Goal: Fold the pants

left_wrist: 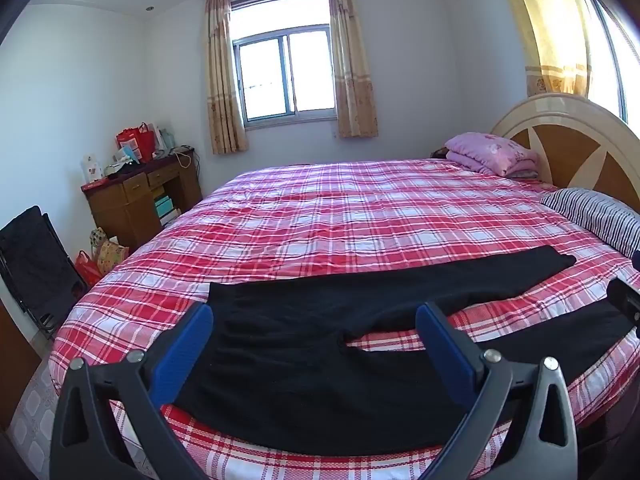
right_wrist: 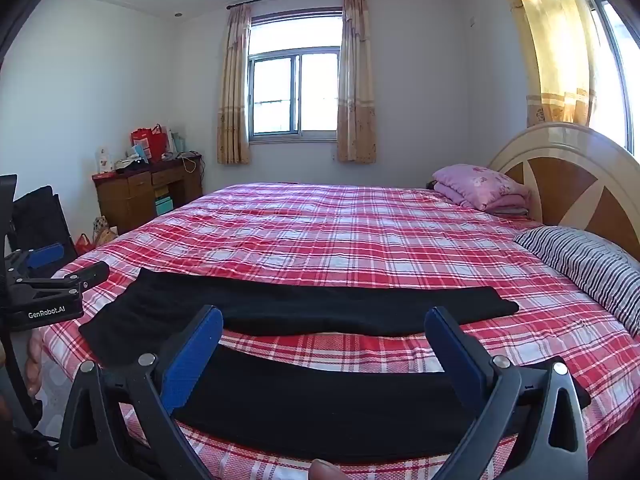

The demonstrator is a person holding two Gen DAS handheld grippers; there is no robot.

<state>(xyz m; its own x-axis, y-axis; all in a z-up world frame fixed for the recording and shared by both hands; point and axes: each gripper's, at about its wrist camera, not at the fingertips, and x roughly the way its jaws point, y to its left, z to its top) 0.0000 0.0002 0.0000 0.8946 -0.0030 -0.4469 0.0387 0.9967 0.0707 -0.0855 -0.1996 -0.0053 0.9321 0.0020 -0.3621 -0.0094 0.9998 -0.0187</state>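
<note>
On the near edge of the bed, over its red-and-white plaid cover, the black pants lie spread flat and fully unfolded. The waist end is toward the left, and the 2 legs run off to the right, splayed apart so that a wedge of plaid shows between them. The far leg reaches toward the striped pillow; the near leg runs along the mattress edge.

No fold has been made, as far as the pictures show: the legs are not stacked on each other, and nothing is doubled over. The fabric looks fairly smooth, so the laying-out seems done and the folding itself is all still ahead.

The left tool hangs above the waist and crotch area with its blue pads spread wide and nothing between them. The right tool hovers over the near leg, equally wide apart and empty; neither touches the cloth that I can see. In the right wrist view the left tool also shows at the left edge, off the bed's corner.

What is left, by my judgement, is to bring 1 leg onto the other, then fold the length down into a compact stack. The folded pink blanket by the headboard is well apart from the work.
</note>
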